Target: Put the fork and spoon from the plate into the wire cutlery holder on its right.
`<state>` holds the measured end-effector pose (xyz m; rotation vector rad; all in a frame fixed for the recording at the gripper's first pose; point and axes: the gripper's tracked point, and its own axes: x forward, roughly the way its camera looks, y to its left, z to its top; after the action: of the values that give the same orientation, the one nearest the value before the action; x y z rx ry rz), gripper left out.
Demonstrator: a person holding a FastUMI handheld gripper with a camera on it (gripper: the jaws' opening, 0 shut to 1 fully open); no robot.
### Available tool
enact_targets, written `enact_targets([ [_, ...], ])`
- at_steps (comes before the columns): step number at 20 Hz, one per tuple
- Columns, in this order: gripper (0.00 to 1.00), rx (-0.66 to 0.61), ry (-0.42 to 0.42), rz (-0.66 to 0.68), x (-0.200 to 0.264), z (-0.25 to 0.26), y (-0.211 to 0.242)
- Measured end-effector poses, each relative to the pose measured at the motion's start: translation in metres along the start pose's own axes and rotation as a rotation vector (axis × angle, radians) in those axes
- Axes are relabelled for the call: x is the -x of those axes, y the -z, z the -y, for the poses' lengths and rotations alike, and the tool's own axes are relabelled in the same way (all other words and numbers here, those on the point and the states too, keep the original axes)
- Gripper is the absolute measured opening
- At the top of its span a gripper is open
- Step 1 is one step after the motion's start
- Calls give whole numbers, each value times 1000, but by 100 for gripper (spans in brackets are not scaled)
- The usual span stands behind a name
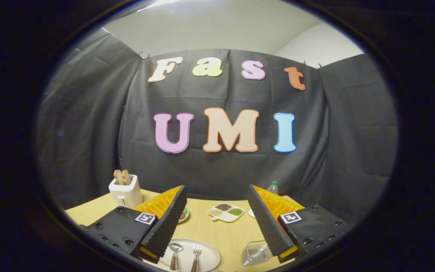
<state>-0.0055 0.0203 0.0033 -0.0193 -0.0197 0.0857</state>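
Steel heads and what look like wooden handles: the spoon (175, 254) and the fork (196, 255) lie side by side on the white plate (210, 258) at the bottom centre of the frame, heads pointing away, the spoon on the left. The gripper (217, 221) hangs above them with its fingers spread wide and nothing between them. The wire cutlery holder (256, 252) stands just right of the plate, partly behind the right finger. Both pieces look light and stiff, but thin and lying flat on smooth china, so I'd expect them to skid or pivot. Pinching across the handle near its middle seems safest; the polished heads look slippery. Beyond, on the wooden table (223, 234), sit a toaster (125, 190) at lower left and a divided dish (225, 212).
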Motion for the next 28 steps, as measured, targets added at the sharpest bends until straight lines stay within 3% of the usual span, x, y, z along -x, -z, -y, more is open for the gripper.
enact_targets([
  [11, 100, 2, -11, 6, 17, -7, -9],
  [15, 100, -5, -103, -123, 21, -29, 25],
  [21, 100, 47, -164, -391, 24, -39, 105],
  [28, 100, 42, -161, -585, 22, -39, 166],
])
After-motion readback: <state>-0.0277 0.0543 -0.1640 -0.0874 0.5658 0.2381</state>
